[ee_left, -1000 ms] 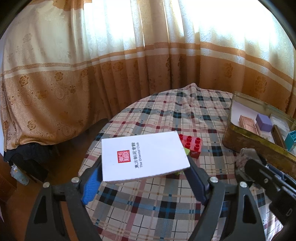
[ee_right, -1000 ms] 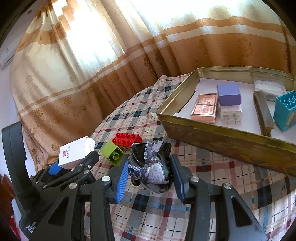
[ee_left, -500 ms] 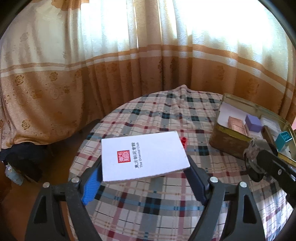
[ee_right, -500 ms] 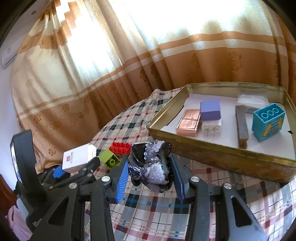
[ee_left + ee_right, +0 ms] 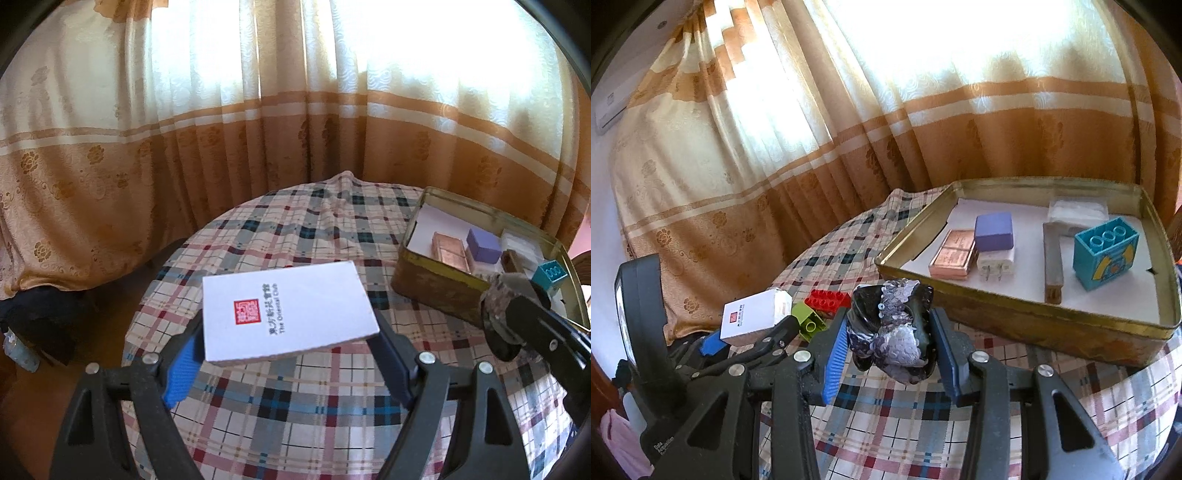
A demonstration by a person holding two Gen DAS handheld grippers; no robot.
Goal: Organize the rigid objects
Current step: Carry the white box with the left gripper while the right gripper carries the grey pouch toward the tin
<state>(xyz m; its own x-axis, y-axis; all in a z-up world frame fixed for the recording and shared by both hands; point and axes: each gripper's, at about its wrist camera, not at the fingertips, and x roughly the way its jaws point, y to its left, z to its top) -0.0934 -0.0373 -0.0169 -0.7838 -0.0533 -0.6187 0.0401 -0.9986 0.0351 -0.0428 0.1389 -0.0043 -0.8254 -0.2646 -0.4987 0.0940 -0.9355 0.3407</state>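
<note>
My left gripper (image 5: 291, 350) is shut on a white box with a red seal (image 5: 288, 314), held above the plaid tablecloth (image 5: 295, 424); the same white box (image 5: 753, 315) shows at the left of the right wrist view. My right gripper (image 5: 890, 350) is shut on a black hair claw covered in silver-purple sequins (image 5: 894, 339), held just short of the gold tin's (image 5: 1034, 328) near wall. A red brick (image 5: 827, 298) and a lime green brick (image 5: 809, 321) lie on the cloth between the two grippers.
The gold tin (image 5: 436, 288) sits at the right of the round table and holds copper bars (image 5: 955, 254), a purple block (image 5: 993, 230), a white plug (image 5: 995, 264), a brown bar (image 5: 1052, 266), a teal block (image 5: 1106, 251) and a clear packet (image 5: 1076, 212). Curtains hang close behind.
Both grippers rose and tilted, keeping their loads. The right gripper with the hair claw drew nearer the tin. The red and green bricks slid out of sight behind the white box in the left view.
</note>
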